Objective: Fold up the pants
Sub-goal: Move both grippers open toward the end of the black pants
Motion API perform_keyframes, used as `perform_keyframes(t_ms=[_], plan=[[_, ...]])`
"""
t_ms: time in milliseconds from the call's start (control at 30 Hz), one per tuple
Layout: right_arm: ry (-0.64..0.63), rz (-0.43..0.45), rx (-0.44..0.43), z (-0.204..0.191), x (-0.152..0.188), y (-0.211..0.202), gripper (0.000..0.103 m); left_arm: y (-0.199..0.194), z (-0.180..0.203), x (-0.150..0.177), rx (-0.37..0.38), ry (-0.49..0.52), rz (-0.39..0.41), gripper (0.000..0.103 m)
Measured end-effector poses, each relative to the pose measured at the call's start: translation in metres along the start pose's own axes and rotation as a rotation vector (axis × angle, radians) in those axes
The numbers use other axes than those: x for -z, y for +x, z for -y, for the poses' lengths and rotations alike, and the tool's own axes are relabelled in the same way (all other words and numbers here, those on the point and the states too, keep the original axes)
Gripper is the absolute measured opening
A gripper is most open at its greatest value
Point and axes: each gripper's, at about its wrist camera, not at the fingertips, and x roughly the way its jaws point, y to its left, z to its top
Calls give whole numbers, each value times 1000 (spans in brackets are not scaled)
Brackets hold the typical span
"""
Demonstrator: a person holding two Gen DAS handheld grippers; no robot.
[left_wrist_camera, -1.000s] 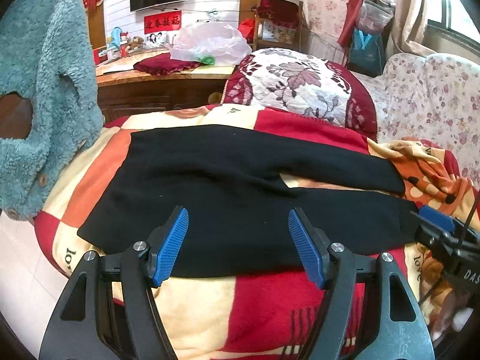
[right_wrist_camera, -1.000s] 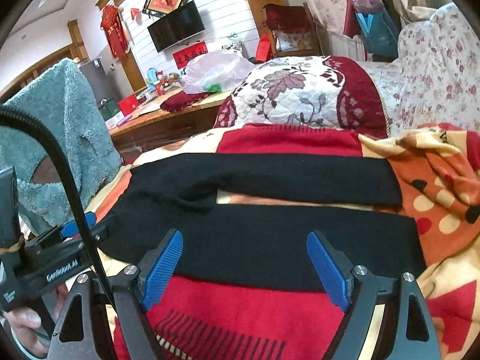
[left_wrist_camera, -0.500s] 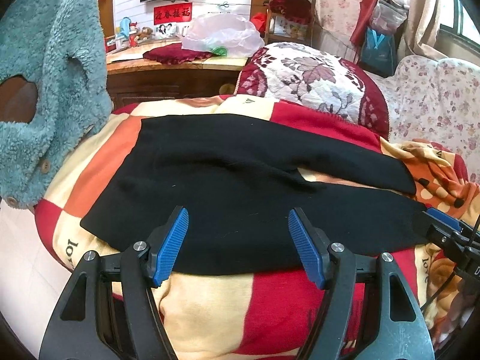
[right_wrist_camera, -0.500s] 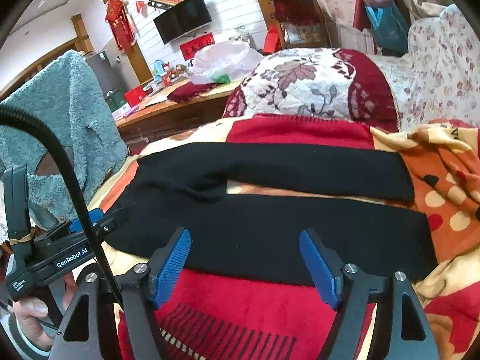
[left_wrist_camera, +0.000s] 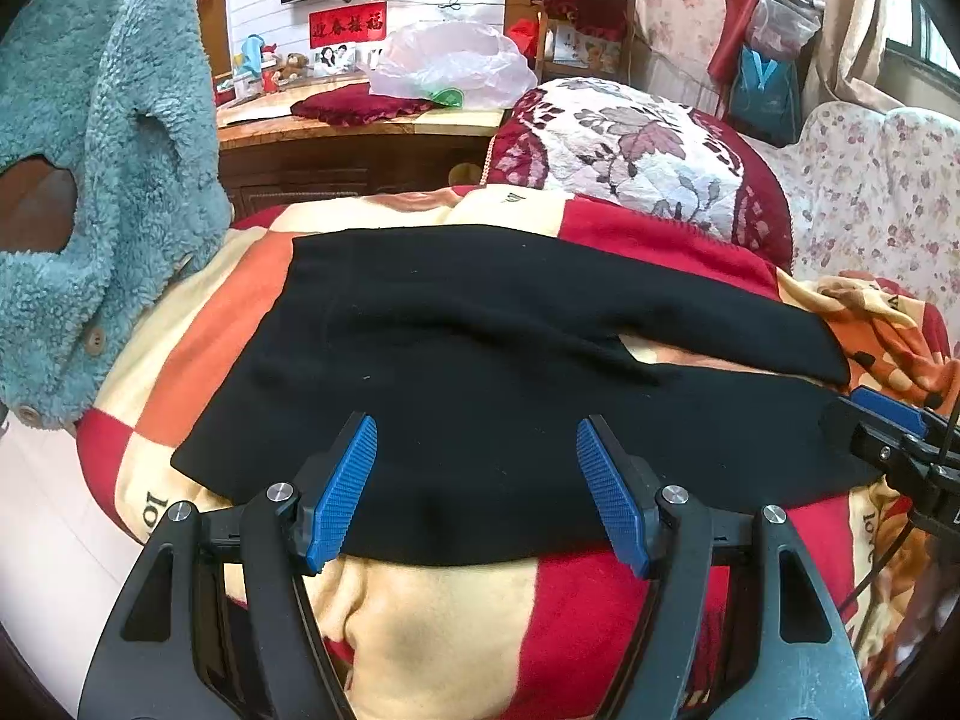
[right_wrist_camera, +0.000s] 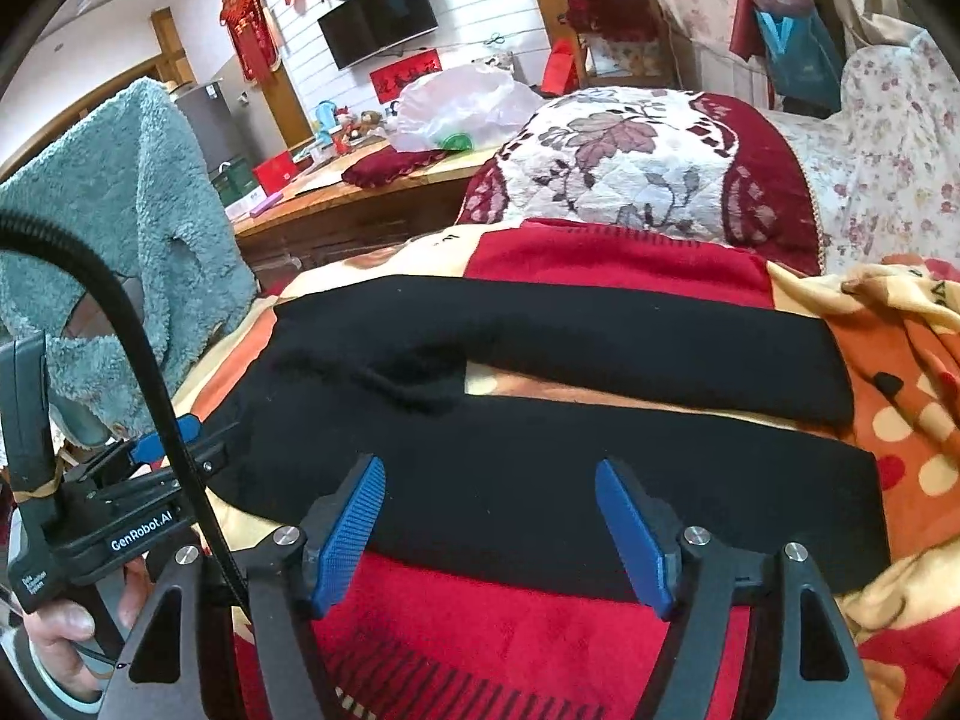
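Black pants lie flat on the patchwork blanket, waistband toward the teal fleece jacket, both legs running off to the right. The two legs are split, with a strip of blanket showing between them.

Left hand-held gripper: jaws wide, nothing between the pads. I have it sitting over the near edge of the pants at the hip end, and I can't tell whether the tips touch the cloth. Near hem runs just under the blue pads.

Right hand-held gripper: jaws apart at a middling width, no cloth pinched. It sits over the near edge of the near leg, about mid-length. Red blanket is bare right below the hem.

From the right wrist view I see the left gripper body and the hand holding it at the left edge, near the waistband. From the left wrist view the right gripper tip sits at the far right by the leg end.

Room: the near side of the blanket is free. Far side is hemmed in by a floral cushion. Crumpled orange blanket is beside the cuffs.
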Motion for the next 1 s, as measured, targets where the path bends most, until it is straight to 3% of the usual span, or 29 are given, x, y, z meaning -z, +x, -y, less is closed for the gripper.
perform_keyframes(t_ms=[1000], plan=[[19, -79, -28, -1, 4, 33, 72, 24, -18, -6, -27, -37, -41, 70]])
